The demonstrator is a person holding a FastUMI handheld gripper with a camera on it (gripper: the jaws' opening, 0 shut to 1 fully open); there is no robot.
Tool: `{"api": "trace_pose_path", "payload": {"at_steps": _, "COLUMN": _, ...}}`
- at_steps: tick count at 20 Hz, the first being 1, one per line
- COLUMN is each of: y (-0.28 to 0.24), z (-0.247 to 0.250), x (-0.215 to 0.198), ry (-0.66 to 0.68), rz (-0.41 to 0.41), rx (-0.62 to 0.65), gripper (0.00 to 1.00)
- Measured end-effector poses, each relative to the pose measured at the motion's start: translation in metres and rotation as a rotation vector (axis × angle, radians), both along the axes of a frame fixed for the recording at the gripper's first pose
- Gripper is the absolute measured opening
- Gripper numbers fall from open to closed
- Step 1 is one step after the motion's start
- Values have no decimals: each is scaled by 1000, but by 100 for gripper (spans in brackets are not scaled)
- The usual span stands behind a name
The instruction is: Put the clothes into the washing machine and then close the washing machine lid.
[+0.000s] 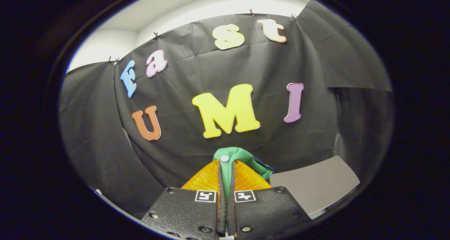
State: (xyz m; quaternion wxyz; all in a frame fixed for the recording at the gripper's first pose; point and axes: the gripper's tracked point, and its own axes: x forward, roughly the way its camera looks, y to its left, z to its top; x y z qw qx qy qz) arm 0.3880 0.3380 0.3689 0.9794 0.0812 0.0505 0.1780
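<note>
The claw (226, 176) grips a green fabric garment with a pale button (242, 161), pinched between both orange ribbed fingers (205, 178). Best to keep it clenched while carrying until above the washer drum.

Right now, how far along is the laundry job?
Done: the green garment has been picked up; the hand-held gripper is shut on it, with fabric bunched past the fingertips. In hand: carrying it, facing the booth wall. Left: dropping it into the washing machine, then closing the lid.
</note>
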Motion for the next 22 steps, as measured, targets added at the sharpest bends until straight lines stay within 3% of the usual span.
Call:
{"api": "trace_pose_path", "payload": {"at_steps": 9, "y": 62, "z": -79, "x": 36, "ry": 148, "rz": 32, "rx": -35, "gripper": 6}}
{"api": "trace_pose_path", "payload": {"at_steps": 22, "y": 82, "z": -217, "x": 117, "ry": 431, "rz": 26, "rx": -80, "gripper": 6}}
